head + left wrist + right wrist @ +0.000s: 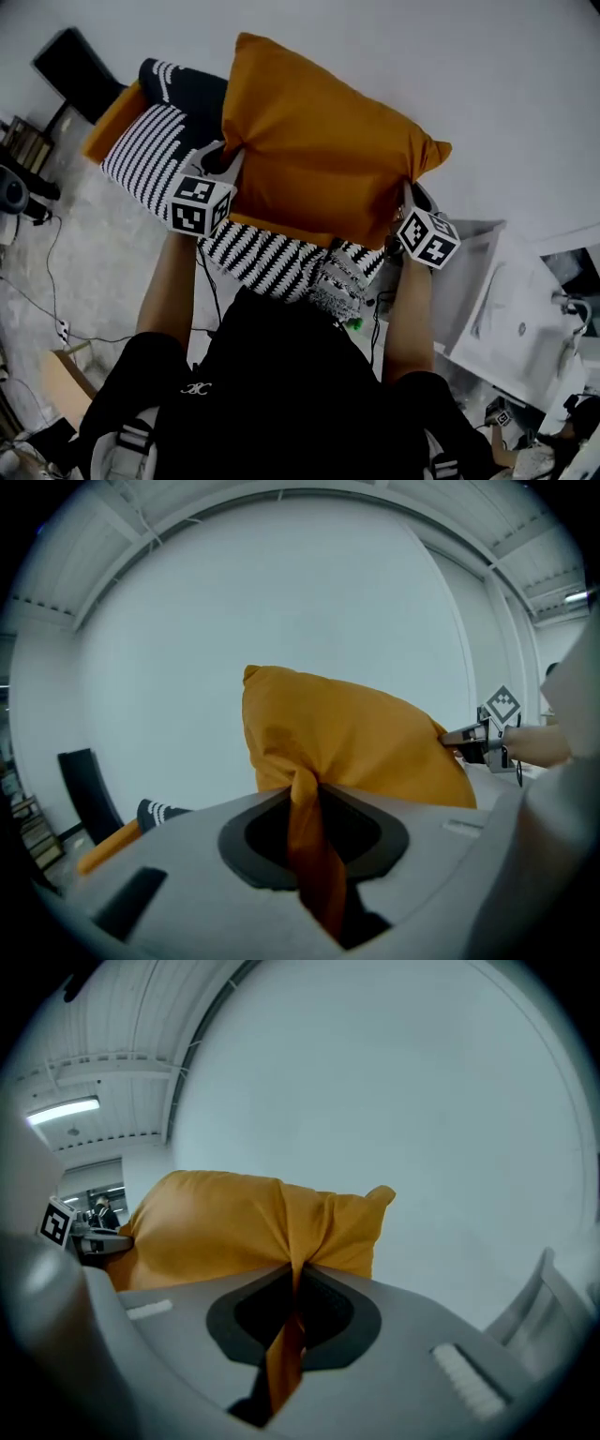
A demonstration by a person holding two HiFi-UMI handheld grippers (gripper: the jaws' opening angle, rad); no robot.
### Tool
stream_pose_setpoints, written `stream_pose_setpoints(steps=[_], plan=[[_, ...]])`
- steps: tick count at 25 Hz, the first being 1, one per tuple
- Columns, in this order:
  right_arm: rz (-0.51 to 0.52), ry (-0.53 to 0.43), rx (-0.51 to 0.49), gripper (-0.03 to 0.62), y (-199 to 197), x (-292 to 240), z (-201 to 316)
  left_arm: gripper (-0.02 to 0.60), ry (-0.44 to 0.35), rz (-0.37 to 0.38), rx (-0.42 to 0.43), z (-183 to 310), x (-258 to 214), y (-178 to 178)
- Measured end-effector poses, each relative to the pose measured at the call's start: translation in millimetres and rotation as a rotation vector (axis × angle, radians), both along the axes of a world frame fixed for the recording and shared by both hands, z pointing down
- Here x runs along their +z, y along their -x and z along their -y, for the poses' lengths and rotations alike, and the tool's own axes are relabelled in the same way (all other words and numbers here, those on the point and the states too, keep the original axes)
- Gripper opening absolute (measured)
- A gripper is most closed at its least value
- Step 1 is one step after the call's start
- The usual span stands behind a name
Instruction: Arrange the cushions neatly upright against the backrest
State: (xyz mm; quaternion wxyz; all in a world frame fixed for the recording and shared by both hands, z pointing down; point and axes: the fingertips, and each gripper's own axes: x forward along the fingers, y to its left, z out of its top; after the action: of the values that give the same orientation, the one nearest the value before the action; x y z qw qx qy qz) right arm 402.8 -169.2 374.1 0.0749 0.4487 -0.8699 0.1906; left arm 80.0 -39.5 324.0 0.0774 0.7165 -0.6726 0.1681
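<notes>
Orange cushion (319,150) looks soft and light; left gripper (229,156) and right gripper (409,193) each clamp a bunched side edge.

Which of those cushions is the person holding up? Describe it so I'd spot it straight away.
Start at the person in black clothing low in the head view and follow both arms up to the left gripper and right gripper. Their jaws pinch two corners of a plain orange fabric cushion. Unlike the black-and-white striped cushions beneath, it is unpatterned and the only one held up.
</notes>
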Motion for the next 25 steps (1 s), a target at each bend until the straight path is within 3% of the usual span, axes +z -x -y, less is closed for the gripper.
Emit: stream_pose_setpoints(steps=[8,13,19,25], plan=[[-0.023,-0.05,-0.237,0.017,96,-20,-26,0.075,-0.022,-0.068,-0.245,-101,13,59],[-0.025,-0.056,-0.336,0.017,167,-22,-46,0.074,-0.027,-0.078,-0.346,-148,16,109],[-0.03,-0.065,-0.423,0.017,278,-24,-77,0.072,-0.049,-0.085,-0.432,-203,17,199],[-0.017,-0.054,-0.434,0.017,394,-25,-121,0.072,-0.056,-0.079,-0.449,-255,11,306]])
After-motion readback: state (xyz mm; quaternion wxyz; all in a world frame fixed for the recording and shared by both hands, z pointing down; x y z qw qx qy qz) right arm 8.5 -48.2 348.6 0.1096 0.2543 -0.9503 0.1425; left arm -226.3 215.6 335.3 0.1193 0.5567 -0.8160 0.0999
